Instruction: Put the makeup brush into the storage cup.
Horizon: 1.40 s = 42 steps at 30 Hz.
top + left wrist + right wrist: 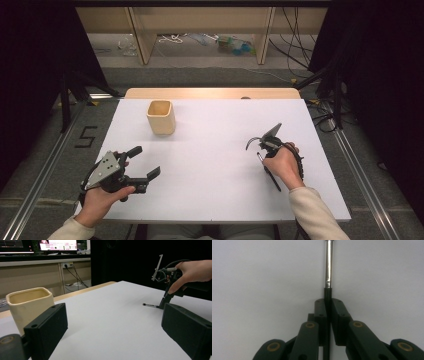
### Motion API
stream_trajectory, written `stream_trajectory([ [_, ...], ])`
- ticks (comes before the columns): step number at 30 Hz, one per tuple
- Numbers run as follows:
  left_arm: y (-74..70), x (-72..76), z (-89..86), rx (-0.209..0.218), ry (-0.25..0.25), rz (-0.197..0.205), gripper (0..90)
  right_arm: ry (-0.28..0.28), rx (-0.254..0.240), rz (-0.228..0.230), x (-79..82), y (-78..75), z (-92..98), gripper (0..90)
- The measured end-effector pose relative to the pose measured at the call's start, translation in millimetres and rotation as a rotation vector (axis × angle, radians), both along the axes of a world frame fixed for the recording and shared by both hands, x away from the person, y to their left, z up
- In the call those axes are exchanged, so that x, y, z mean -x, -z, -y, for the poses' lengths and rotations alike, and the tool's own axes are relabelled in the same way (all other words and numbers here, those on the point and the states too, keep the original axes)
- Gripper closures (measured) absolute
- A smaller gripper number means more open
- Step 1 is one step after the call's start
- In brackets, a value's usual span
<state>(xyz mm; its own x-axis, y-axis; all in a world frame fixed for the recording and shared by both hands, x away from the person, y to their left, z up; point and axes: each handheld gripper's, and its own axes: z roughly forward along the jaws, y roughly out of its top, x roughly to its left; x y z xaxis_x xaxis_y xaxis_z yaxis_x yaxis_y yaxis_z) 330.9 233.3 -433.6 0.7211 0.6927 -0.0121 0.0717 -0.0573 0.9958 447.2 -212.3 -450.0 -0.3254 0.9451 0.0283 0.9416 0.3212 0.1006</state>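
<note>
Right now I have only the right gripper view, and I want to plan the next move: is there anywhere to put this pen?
Observer: Yes, a cream cup stands upright on the far side of the white table, left of centre.
Operator: Is the other gripper in the way?
Observer: No, the left gripper is by the table's near left corner, jaws open and empty, well apart from the cup.
Operator: Is the pen lifted yet?
Observer: It seems not. In the left gripper view the pen looks to lie flat on the table, with the right gripper shut on it.
</note>
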Motion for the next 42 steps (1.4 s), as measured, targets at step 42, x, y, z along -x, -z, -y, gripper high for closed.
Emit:
stream_trajectory([
  [42, 0.1, -0.1, -0.5, 0.005, -0.006, -0.003, 6.8, -0.008, -0.081, 0.079, 3.6, -18.2, 5.8, 84.3],
])
